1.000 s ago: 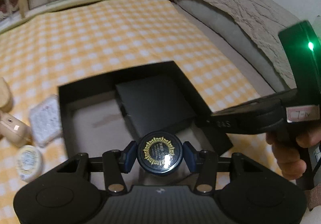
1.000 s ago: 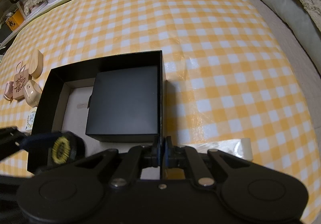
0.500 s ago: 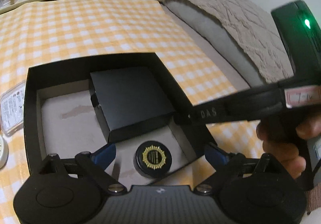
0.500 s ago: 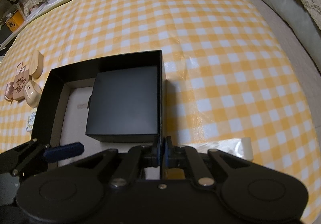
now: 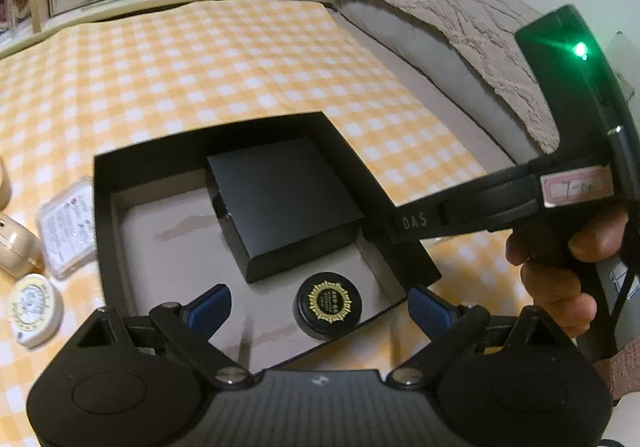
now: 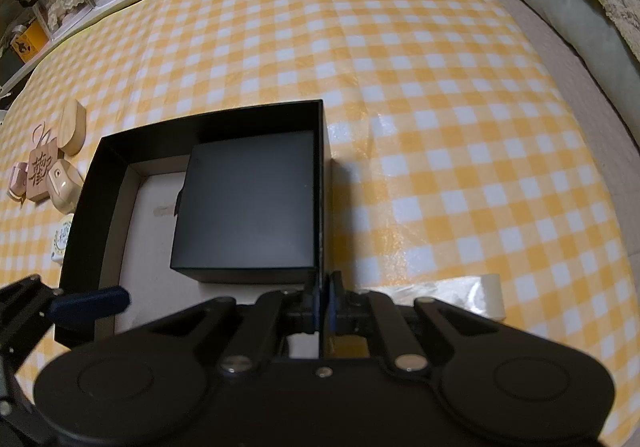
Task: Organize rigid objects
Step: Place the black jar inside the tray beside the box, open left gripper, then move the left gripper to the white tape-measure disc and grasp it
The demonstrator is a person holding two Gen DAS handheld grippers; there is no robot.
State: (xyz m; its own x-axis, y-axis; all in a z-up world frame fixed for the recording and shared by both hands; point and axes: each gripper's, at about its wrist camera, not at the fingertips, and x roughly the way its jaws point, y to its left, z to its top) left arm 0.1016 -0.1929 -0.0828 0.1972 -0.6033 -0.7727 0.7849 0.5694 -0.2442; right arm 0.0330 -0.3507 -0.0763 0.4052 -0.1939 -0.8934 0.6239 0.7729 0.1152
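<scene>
A black open box [image 5: 105, 215] [image 6: 96, 183] lies on the yellow checked cloth. Inside it sit a closed black square box [image 5: 280, 191] [image 6: 248, 203] and a small round black jar with a gold emblem [image 5: 327, 305] at the box's near right corner. My left gripper [image 5: 320, 307] is open and empty, held above the jar with its blue pads wide apart. My right gripper [image 6: 322, 297] is shut on the box's right wall, near its front corner. The left gripper's blue finger [image 6: 90, 303] shows in the right wrist view.
Left of the box lie a flat clear packet [image 5: 66, 225], a round white tin [image 5: 34, 309] [image 6: 62, 237], beige cases [image 5: 16, 247] [image 6: 64, 185] and wooden pieces [image 6: 42, 169]. A tape roll [image 6: 490, 295] lies right of the box. A grey cushion with a blanket [image 5: 452, 47] borders the right side. Shelves stand at the back.
My left gripper opened and let go of the round jar, which now rests in the box. The left gripper then drew back and up. The right gripper kept its hold.
</scene>
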